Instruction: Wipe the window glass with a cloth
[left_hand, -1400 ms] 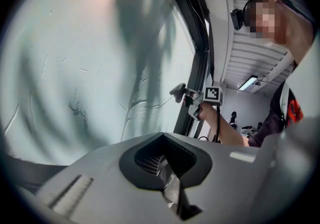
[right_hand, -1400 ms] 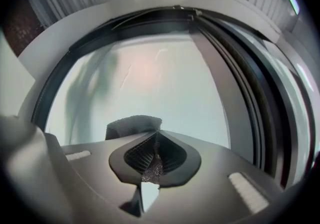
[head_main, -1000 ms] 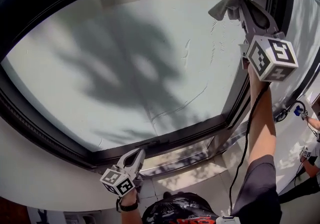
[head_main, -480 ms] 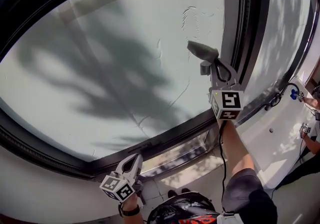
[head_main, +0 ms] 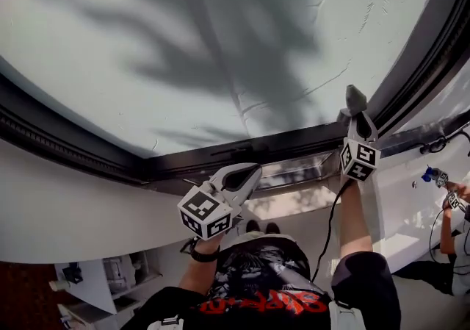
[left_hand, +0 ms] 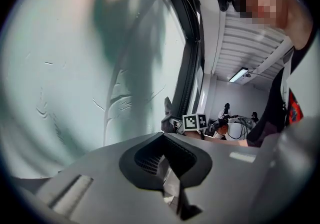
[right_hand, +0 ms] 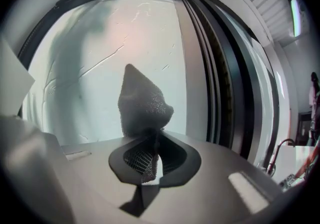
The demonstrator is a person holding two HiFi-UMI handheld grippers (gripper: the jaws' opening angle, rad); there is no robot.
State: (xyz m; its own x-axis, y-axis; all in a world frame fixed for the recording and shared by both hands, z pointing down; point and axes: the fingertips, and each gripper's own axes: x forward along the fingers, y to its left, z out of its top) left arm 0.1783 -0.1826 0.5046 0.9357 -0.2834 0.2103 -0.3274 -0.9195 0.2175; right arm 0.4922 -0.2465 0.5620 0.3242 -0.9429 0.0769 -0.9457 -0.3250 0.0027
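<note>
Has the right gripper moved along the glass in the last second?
Yes. The right gripper, shut on the cloth, has come down the glass from its top right corner to the bottom frame rail.

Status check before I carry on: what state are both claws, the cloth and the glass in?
Left claw: shut, empty, held below the window frame.
Right claw: shut on the cloth.
Cloth: bunched, sticking up out of the right claw, near the glass's lower right corner; contact with the glass unclear.
Glass: marked with thin curved streaks, a dark shadow across it.
</note>
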